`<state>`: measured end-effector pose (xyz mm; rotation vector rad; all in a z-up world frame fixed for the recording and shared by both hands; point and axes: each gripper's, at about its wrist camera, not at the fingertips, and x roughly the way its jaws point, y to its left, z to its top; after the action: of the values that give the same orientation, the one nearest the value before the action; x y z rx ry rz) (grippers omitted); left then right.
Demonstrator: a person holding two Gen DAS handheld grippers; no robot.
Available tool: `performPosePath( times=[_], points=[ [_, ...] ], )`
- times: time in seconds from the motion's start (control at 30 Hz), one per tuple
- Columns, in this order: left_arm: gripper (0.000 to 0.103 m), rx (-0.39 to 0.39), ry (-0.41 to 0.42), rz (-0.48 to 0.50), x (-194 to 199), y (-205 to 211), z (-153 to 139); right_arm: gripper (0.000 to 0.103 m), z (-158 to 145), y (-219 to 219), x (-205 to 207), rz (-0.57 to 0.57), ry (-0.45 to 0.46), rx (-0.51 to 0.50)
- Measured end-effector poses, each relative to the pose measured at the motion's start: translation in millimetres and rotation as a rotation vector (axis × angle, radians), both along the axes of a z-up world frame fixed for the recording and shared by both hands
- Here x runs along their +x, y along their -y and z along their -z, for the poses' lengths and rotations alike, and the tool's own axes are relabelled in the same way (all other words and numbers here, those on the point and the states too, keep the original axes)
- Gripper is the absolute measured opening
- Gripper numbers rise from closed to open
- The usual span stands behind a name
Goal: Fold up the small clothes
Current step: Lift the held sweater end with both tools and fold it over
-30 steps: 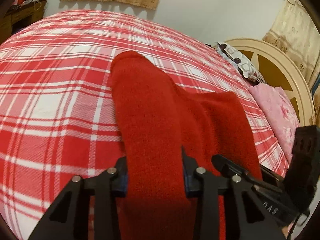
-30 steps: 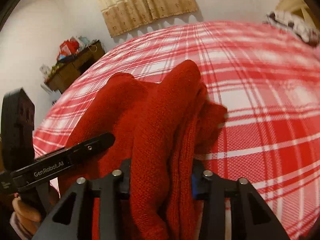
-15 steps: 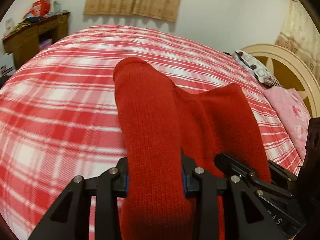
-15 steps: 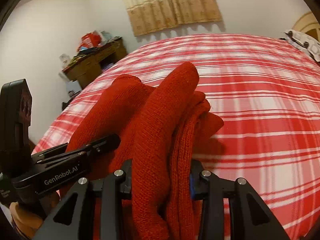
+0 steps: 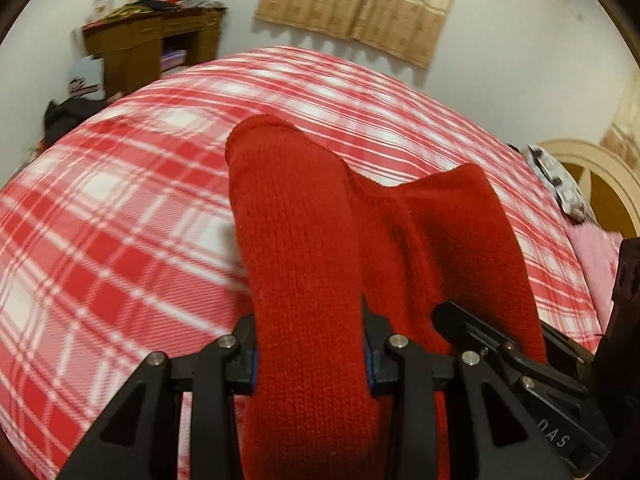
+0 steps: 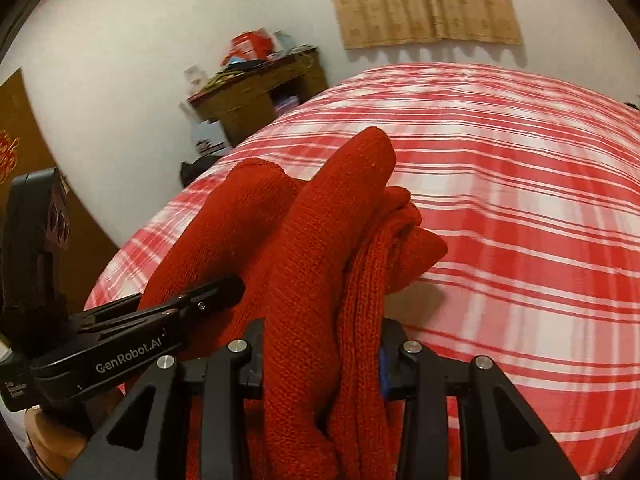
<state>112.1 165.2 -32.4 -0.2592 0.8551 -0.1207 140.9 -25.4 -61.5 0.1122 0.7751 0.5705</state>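
Note:
A red knitted garment hangs bunched over a bed with a red-and-white checked cover. My left gripper is shut on one thick fold of it, the knit filling the gap between the fingers. In the right wrist view the same red knit is clamped in my right gripper, folded in several layers. The two grippers sit side by side: the right gripper's body shows at the lower right of the left view, the left gripper's body at the lower left of the right view. The fingertips are hidden by cloth.
A brown wooden desk with clutter stands beyond the far left of the bed, dark things on the floor beside it. A beige curtain hangs on the white wall. A cream headboard, a patterned pillow and pink bedding lie right.
Both grippers have swung sideways across the bed with the red knit still clamped; the desk and curtain have come into view and the headboard has slid toward the right edge.

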Motion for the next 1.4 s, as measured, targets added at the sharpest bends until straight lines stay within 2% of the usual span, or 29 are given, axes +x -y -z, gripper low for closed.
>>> performPosePath(
  times=[0.5, 0.8, 0.97, 1.07, 1.13, 1.23, 1.4],
  points=[
    [0.037, -0.061, 0.0, -0.291, -33, -143, 8, 0.038, -7, -163, -10, -0.271, 0.021, -0.053],
    [0.037, -0.006, 0.027, -0.496, -33, -217, 10, 0.038, -2, -265, 6, -0.439, 0.049, -0.03],
    [0.037, 0.052, 0.028, -0.612, -25, -242, 21, 0.038, 19, -311, 29, -0.523, 0.052, -0.021],
    [0.037, 0.047, 0.0, -0.647, -20, -252, 37, 0.038, 39, -326, 42, -0.524, 0.037, -0.063],
    [0.038, 0.028, 0.005, -0.652, -21, -256, 43, 0.038, 48, -327, 51, -0.519, 0.01, -0.044],
    [0.04, 0.04, 0.022, -0.646, -24, -255, 46, 0.04, 58, -320, 67, -0.503, -0.056, 0.001],
    [0.047, -0.053, 0.029, -0.653, -31, -273, 52, 0.043, 61, -323, 70, -0.487, -0.061, 0.004]
  ],
)
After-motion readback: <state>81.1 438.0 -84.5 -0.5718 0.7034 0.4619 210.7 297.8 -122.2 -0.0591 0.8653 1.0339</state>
